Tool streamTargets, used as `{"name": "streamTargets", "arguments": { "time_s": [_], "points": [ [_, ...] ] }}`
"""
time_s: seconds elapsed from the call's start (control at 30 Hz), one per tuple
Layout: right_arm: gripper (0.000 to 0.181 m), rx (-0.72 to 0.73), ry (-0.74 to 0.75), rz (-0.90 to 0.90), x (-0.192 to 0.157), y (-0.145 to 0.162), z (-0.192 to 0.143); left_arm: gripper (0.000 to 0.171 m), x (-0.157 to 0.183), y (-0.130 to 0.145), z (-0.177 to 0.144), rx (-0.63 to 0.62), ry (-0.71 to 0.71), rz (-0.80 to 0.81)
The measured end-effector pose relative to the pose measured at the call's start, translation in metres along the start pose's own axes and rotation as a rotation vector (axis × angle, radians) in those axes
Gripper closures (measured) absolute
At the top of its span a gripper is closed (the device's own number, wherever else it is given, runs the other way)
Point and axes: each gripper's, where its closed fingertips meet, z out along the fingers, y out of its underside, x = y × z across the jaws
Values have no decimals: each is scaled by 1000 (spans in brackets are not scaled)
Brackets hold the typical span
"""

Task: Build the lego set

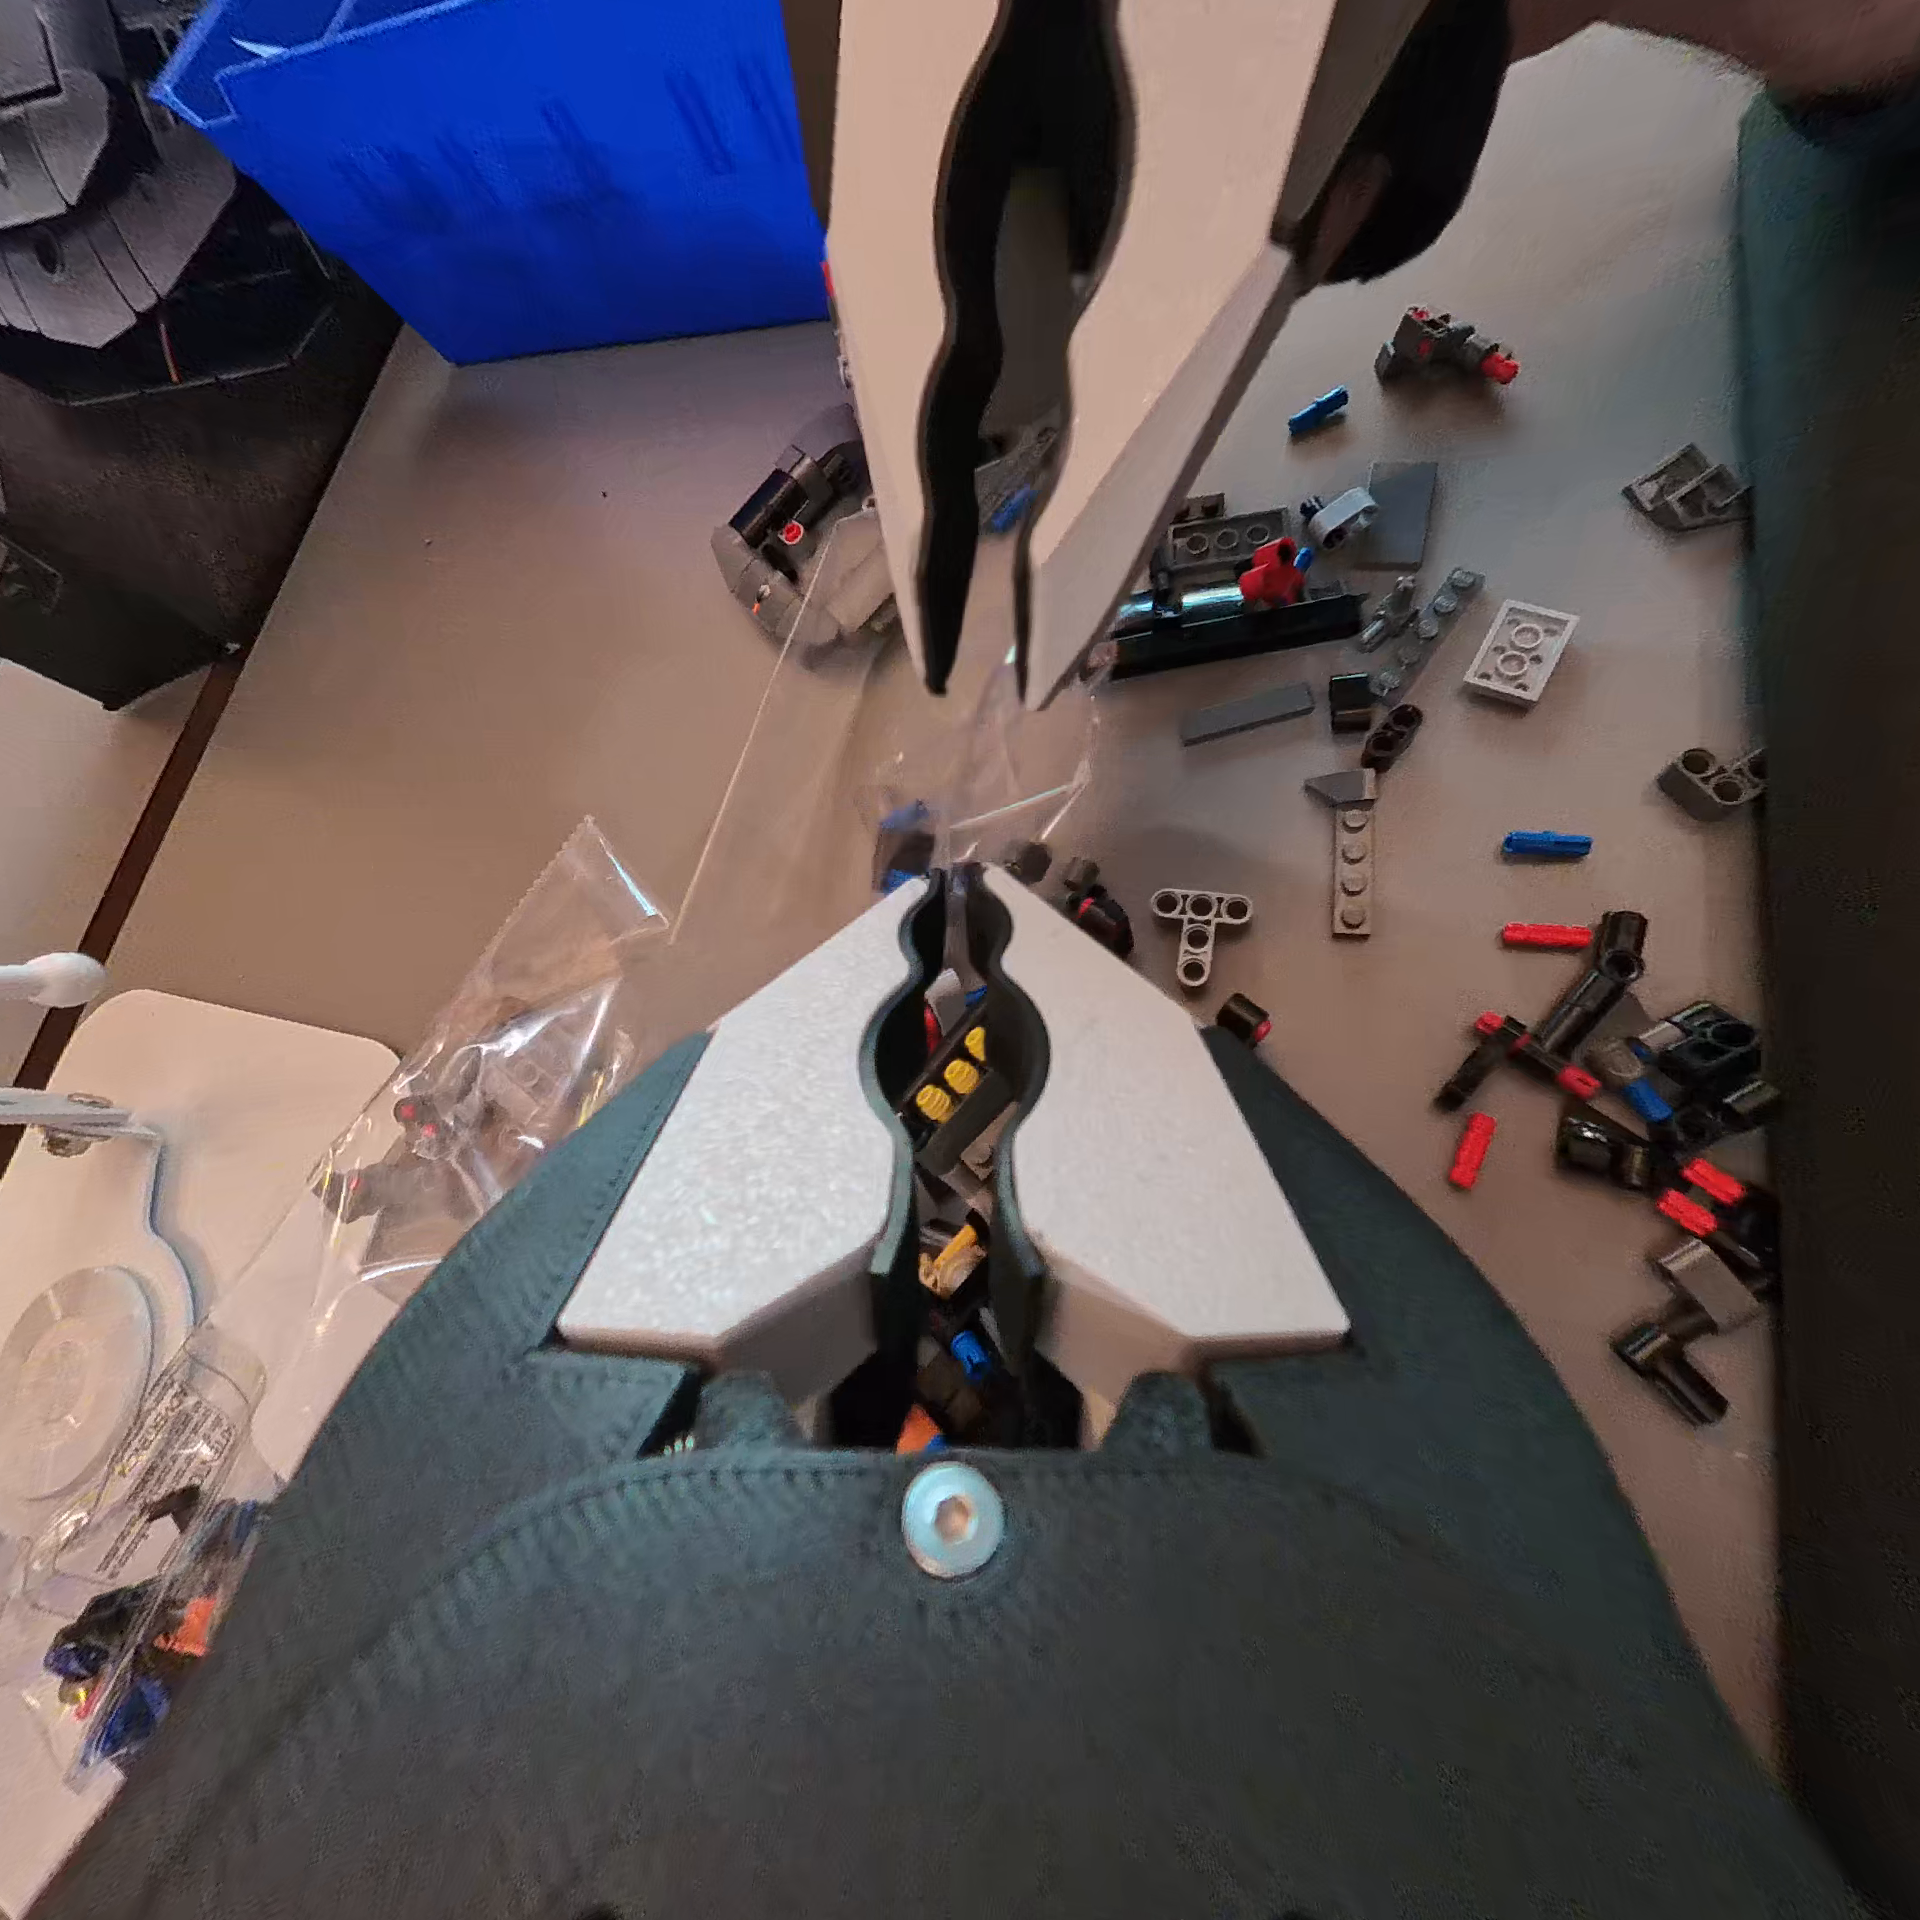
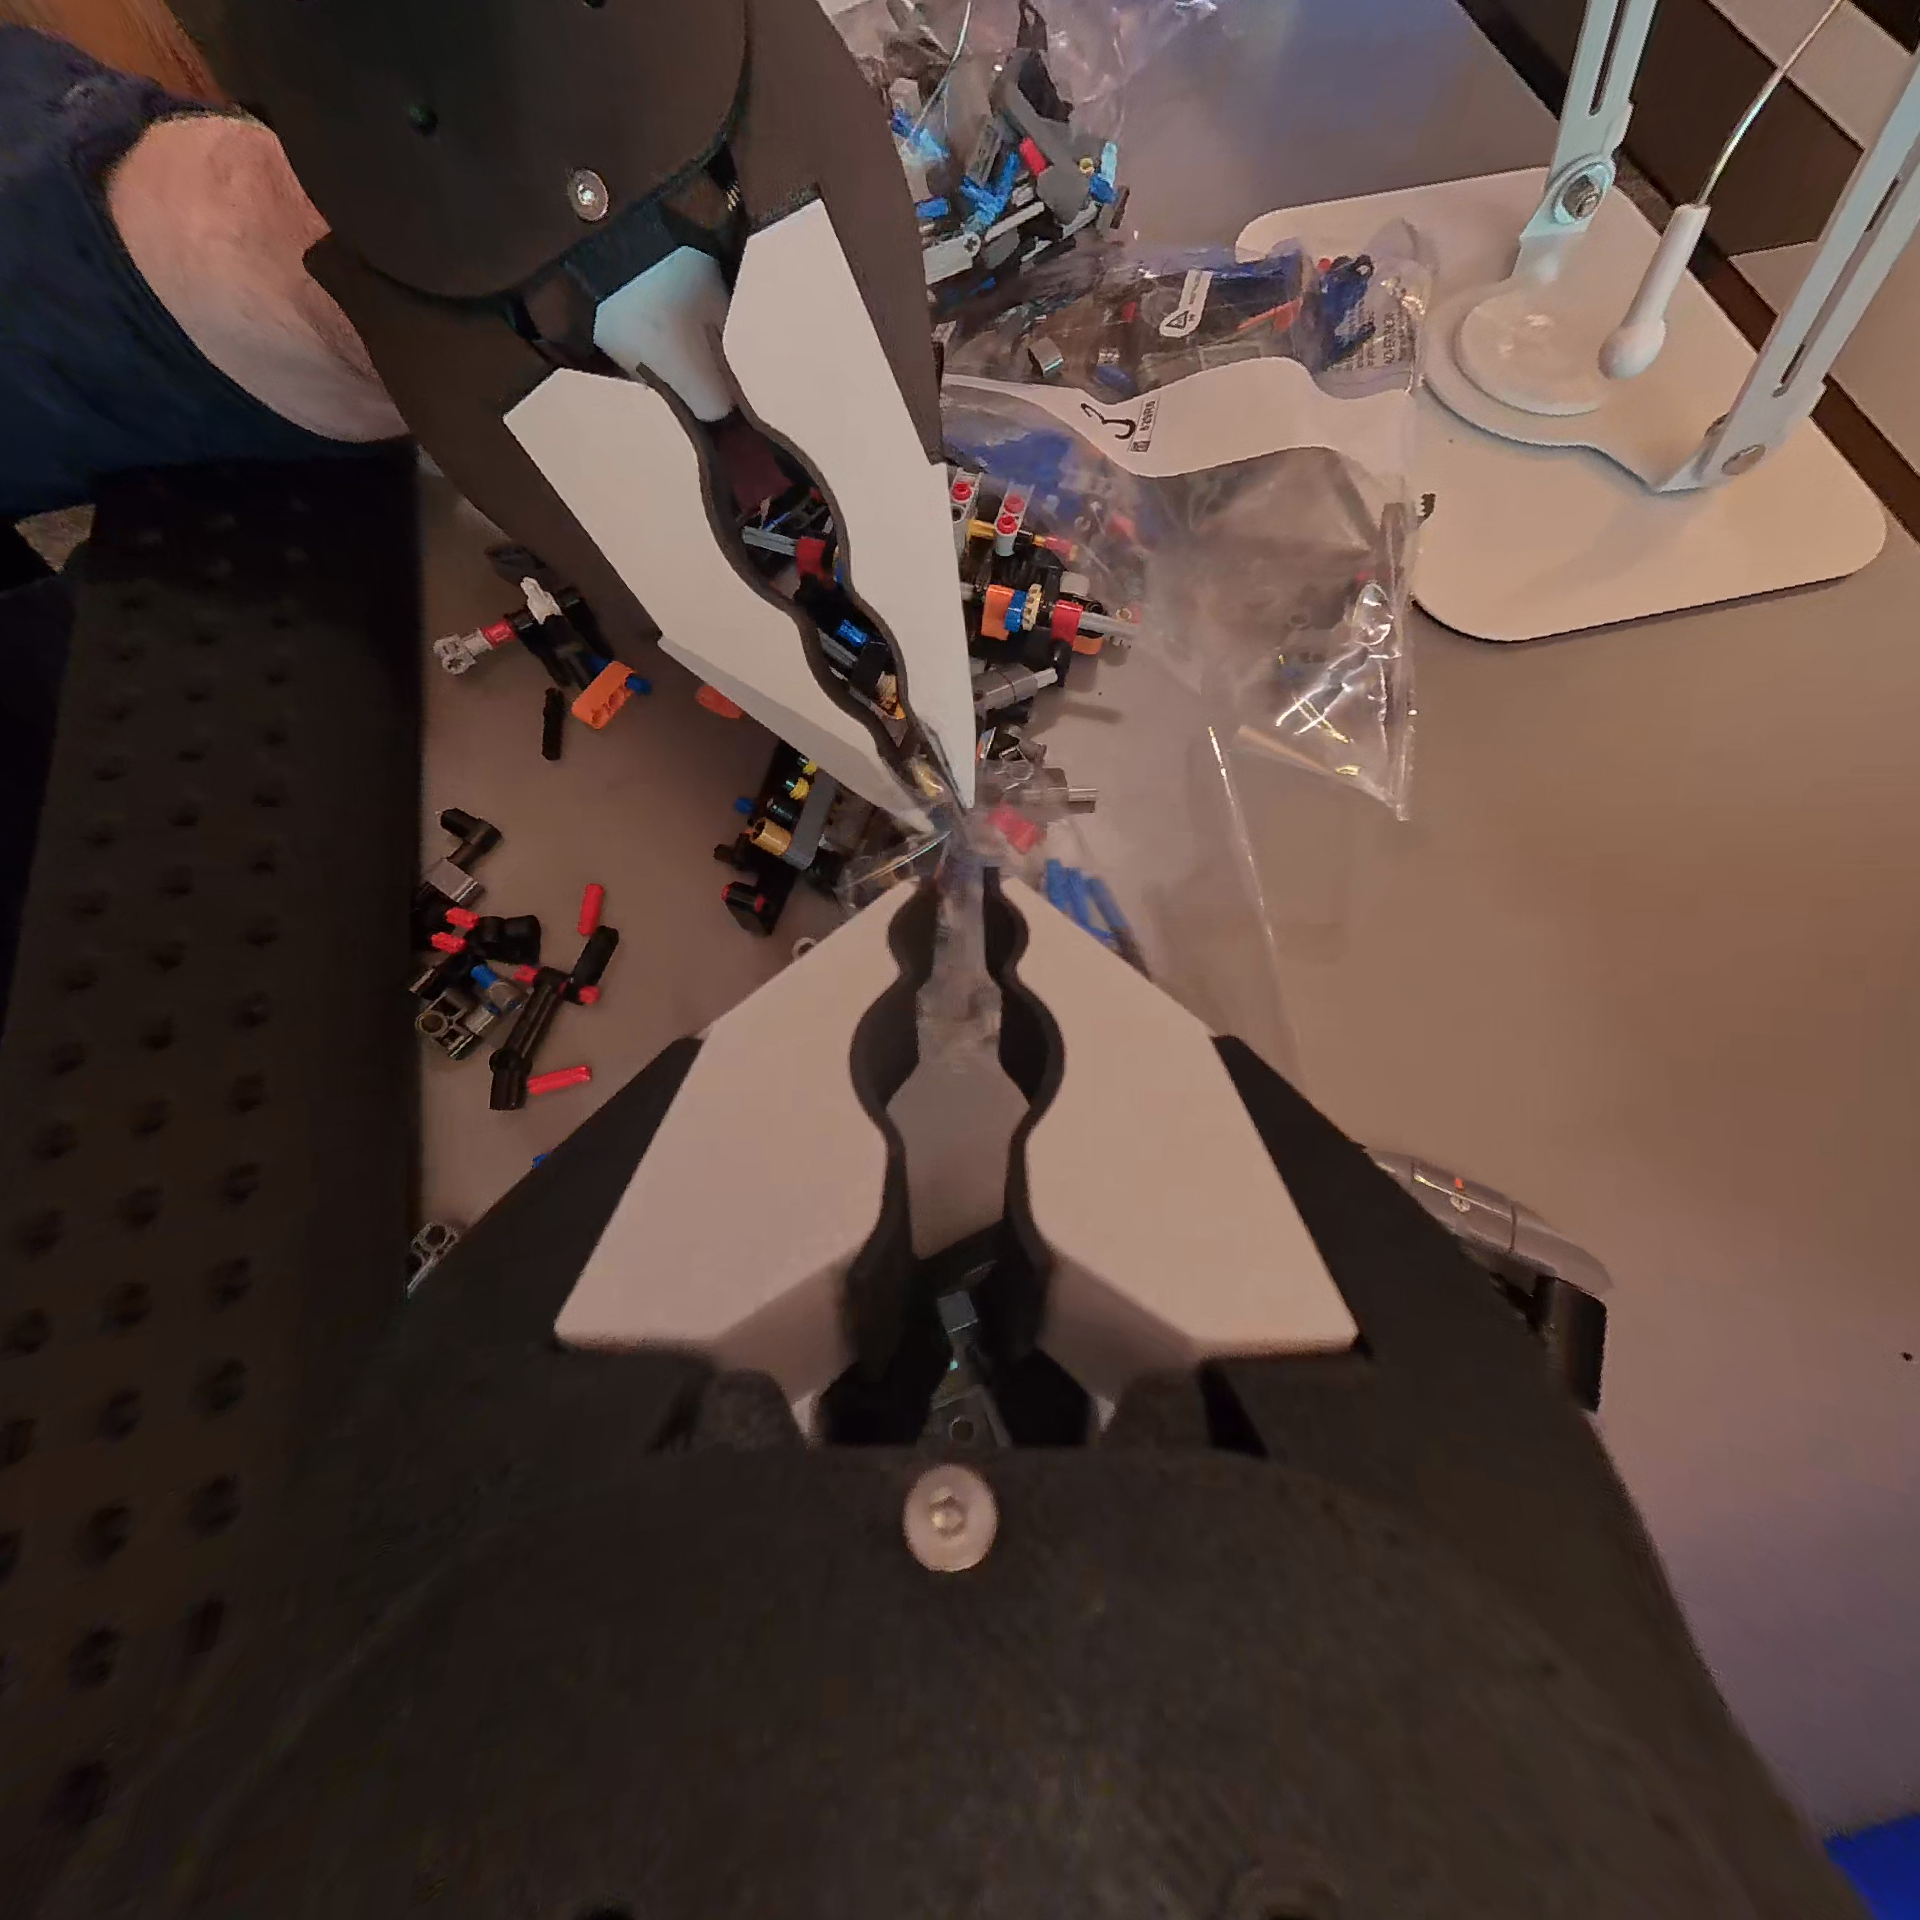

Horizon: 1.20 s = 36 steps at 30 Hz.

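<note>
Early yet: both grippers, left [image 1: 961, 878] and right [image 2: 961, 883], are pinching a clear bag [image 2: 1049, 790] tip to tip above the table [image 1: 499, 582], apparently tearing it open, while loose pieces [image 1: 1621, 1049] are lying unassembled and another bag [image 2: 1164, 322] is waiting sealed.

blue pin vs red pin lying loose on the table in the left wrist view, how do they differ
The blue pin is blue and lies nearly level across the picture; the red pin is red and lies nearly upright in the picture. The blue pin lies alone near a grey plate; the red pin lies beside the black pile. Both are short loose connector pins flat on the table, and neither is held.
</note>
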Motion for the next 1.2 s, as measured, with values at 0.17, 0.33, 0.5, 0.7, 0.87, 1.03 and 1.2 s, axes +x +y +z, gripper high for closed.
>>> {"name": "streamTargets", "arguments": {
  "time_s": [0.17,0.33,0.5,0.7,0.87,1.03,1.2],
  "points": [
    [166,15,-73,-68,-25,1,-23,171,0,-1,-3,11,7,-16],
    [168,-203,-330,-143,-76,46,-17,171,1,-2,-3,14,15,-16],
    [158,-409,-426,-163,-98,79,-1,171,1,-3,-4,16,16,-18],
    [160,-471,-451,-182,-107,87,8,171,2,-3,-4,15,21,-16],
    [181,-480,-428,-198,-102,89,9,171,2,-3,-4,15,23,-18],
    [181,-448,-425,-199,-102,83,7,171,2,-2,-3,12,26,-20],
    [166,-455,-478,-205,-114,82,9,171,3,-1,-3,11,29,-22]
  ]
}}
